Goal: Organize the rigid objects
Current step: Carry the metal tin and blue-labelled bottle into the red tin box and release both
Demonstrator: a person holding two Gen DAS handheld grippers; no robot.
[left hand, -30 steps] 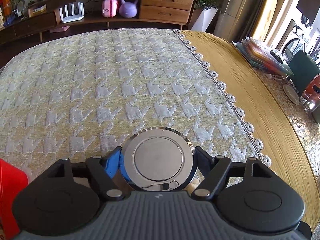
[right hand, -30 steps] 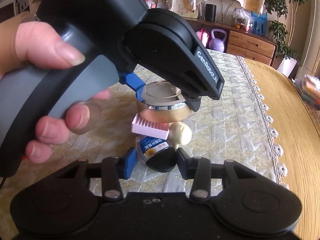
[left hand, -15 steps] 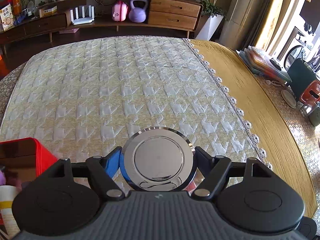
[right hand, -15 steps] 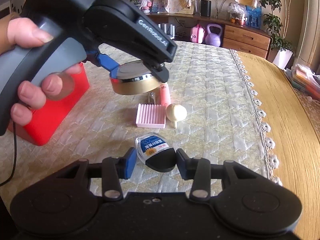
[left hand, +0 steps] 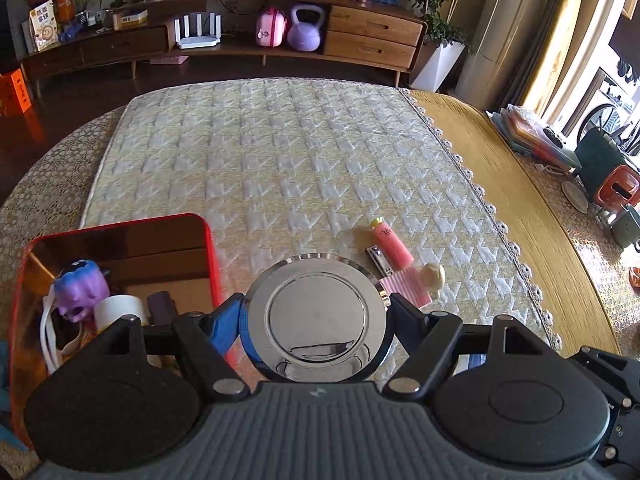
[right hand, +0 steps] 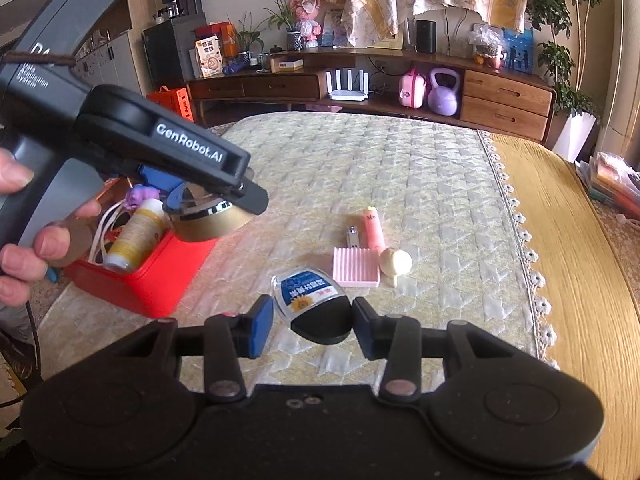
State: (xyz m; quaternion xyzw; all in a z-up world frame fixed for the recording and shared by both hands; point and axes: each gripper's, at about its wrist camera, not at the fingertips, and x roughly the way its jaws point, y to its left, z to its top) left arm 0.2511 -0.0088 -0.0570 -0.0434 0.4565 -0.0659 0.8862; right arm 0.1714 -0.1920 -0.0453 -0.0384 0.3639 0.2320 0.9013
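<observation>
Nearest to me, the right gripper (right hand: pixel 312 326) is hovering low over the quilted cloth (right hand: pixel 400 184), its jaws standing spread on either side of a small clear bottle with a black cap (right hand: pixel 310 300). The bottle is lying flat, cap toward the gripper, its long axis running away toward the far left; whether the pads are touching it I cannot tell.

Just beyond, a pink ridged block (right hand: pixel 355 267), a cream knob-shaped piece (right hand: pixel 395 262), a nail clipper (right hand: pixel 352 237) and a pink tube (right hand: pixel 372 228) are sitting close together. The tube is lying with its long axis pointing away.

To the left, the left gripper (left hand: pixel 316 322) is pinching a round gold tin with a mirror-bright lid (left hand: pixel 316 318), lid facing up, holding it in the air over the near corner of the red box (right hand: pixel 140 280). Inside the box a purple toy (left hand: pixel 80 290), a white-capped bottle (right hand: pixel 136 236) and white cord are lying.
</observation>
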